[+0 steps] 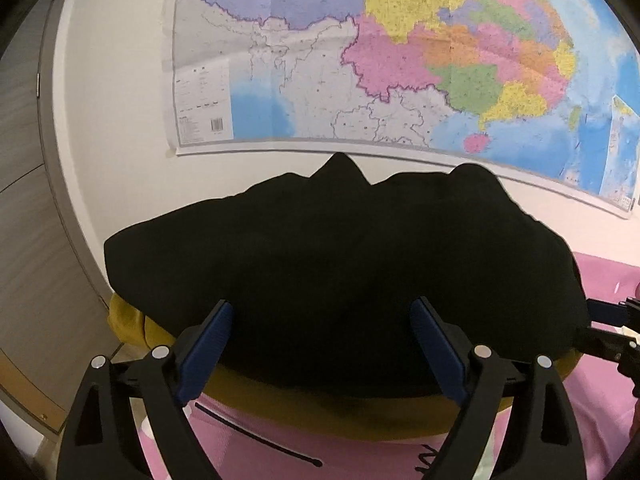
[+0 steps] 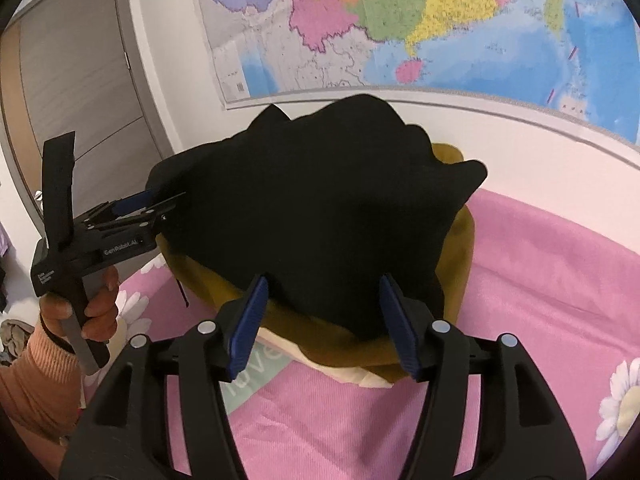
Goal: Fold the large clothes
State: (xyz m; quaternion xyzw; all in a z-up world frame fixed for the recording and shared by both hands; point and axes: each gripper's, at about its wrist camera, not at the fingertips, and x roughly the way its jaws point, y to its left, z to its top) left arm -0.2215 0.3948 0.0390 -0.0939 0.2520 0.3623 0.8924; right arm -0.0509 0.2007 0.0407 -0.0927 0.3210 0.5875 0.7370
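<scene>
A folded black garment (image 1: 340, 248) (image 2: 312, 200) lies on top of a mustard-yellow garment (image 1: 360, 412) (image 2: 332, 336) on the bed. My left gripper (image 1: 321, 303) stands wide open at the black cloth's near edge, with the cloth reaching between its blue pads but not pinched. In the right wrist view the left gripper (image 2: 154, 200) shows side-on at the pile's left edge, held by a hand (image 2: 96, 308). My right gripper (image 2: 324, 278) is open around the garment's near hem. It also shows at the right edge of the left wrist view (image 1: 588, 320).
A pink flowered sheet (image 1: 280, 448) (image 2: 540, 280) covers the bed. A cream cloth with a teal print (image 2: 260, 356) sticks out under the mustard garment. Behind the pile hangs a large wall map (image 1: 400, 60) (image 2: 400, 20); a grey door (image 2: 80, 80) stands at the left.
</scene>
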